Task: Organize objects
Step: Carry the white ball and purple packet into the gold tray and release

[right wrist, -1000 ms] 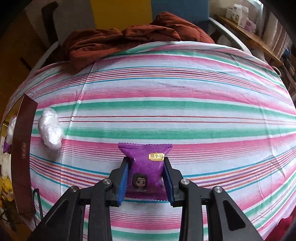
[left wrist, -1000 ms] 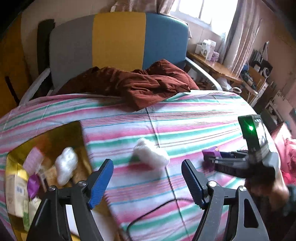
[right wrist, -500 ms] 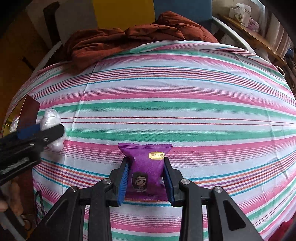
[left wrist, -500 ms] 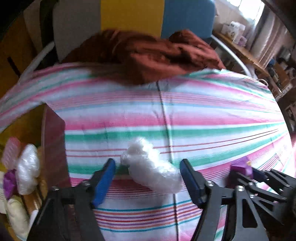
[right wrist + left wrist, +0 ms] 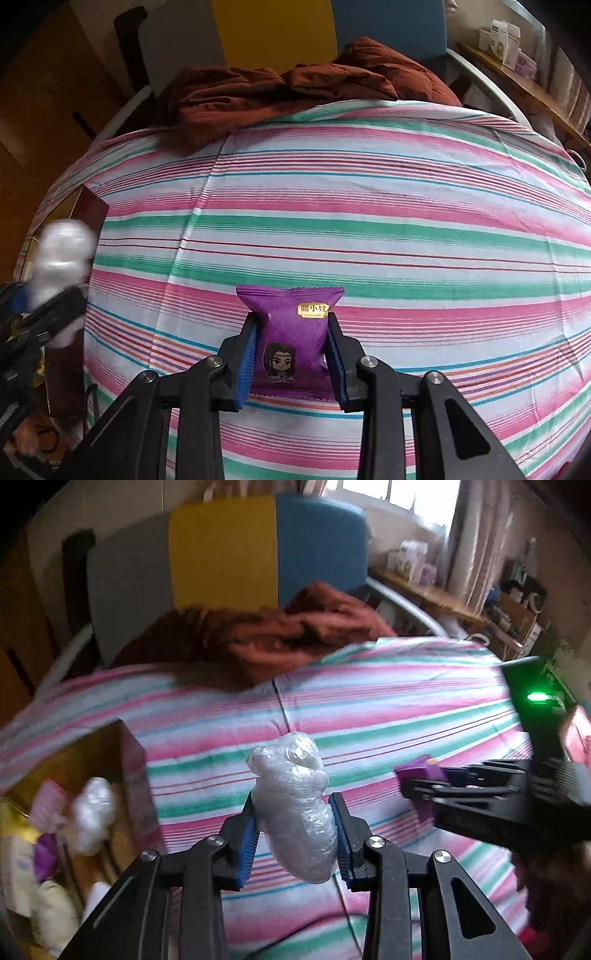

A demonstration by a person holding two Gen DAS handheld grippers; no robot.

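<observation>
Clear plastic bundle [image 5: 295, 805] we have just closed our left gripper [image 5: 295, 843] on, purple snack packet [image 5: 291, 343] pinched in our right gripper [image 5: 291, 360], gold-lined box [image 5: 133, 775] at the striped bedspread's [image 5: 369, 221] left edge.

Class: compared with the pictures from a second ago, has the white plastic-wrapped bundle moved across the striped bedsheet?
Yes. The white bundle has left the striped sheet; the left gripper, jaws just closed, holds it nearer the gold box.

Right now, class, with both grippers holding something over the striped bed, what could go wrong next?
1. The crinkly clear plastic-wrapped bundle is gripped low by the left gripper; it may slip.
2. The right gripper holds the purple snack packet close by; the two could collide heading for the gold-lined box.
</observation>
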